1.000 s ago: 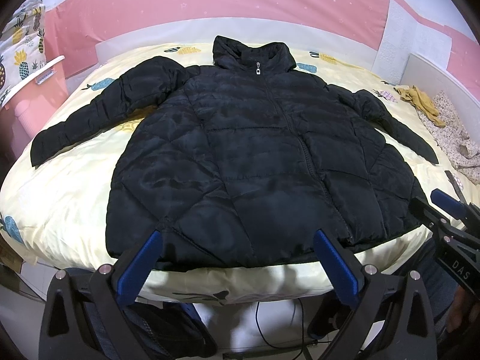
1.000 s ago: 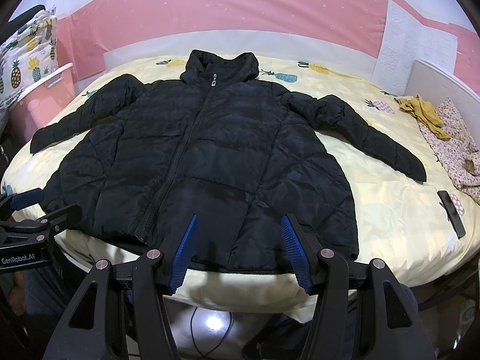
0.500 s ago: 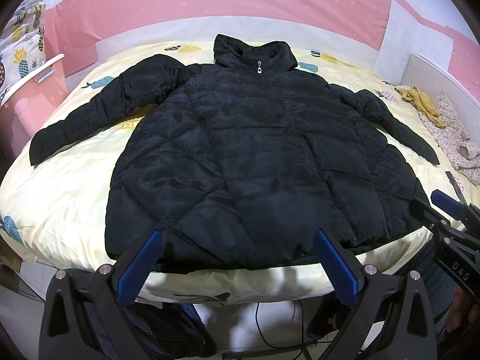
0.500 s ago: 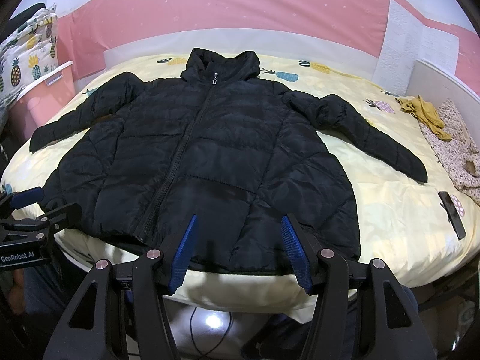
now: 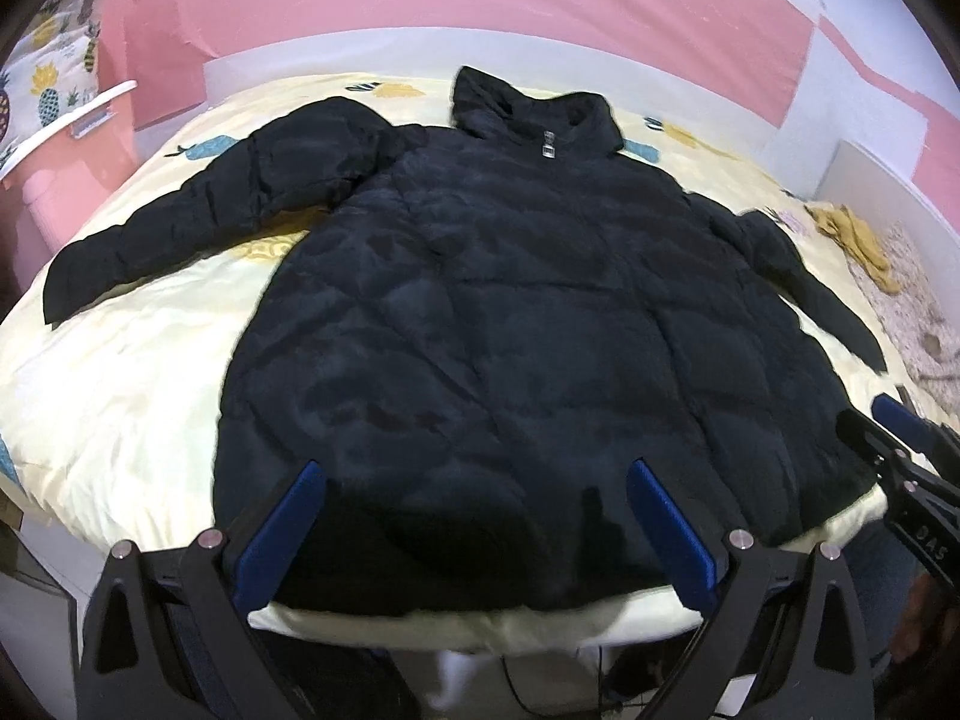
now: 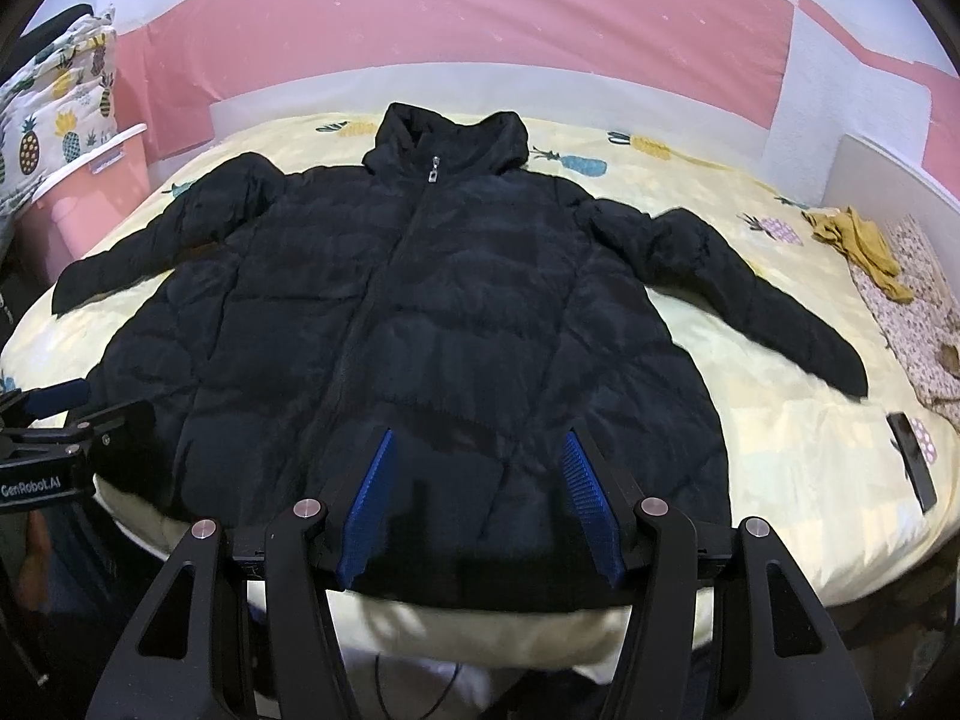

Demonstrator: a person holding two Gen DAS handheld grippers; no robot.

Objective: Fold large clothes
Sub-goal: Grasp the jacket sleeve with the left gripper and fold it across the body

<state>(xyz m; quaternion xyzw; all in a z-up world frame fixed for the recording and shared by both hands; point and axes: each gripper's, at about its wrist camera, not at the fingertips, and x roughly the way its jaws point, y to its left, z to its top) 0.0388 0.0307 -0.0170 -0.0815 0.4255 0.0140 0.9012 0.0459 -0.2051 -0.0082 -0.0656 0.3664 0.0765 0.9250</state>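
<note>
Both wide-open, empty grippers, left gripper [image 5: 474,534] and right gripper [image 6: 483,504], hover over the hem of the black quilted puffer jacket [image 6: 420,324] spread flat on the pineapple-print yellow bedspread [image 6: 780,420], bare at either side.

Left view motion-blurred; my jacket [image 5: 510,330] hem partly hidden behind my finger pads [image 5: 282,534]; phone [image 6: 915,462] screen unreadable.

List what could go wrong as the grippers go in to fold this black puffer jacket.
1. The jacket is thick and slick; the open right gripper and left gripper may pinch only the top layer at the hem.
2. The hem lies at the bed's near edge; a tug could slide it off.
3. A swung sleeve could sweep the phone.
</note>
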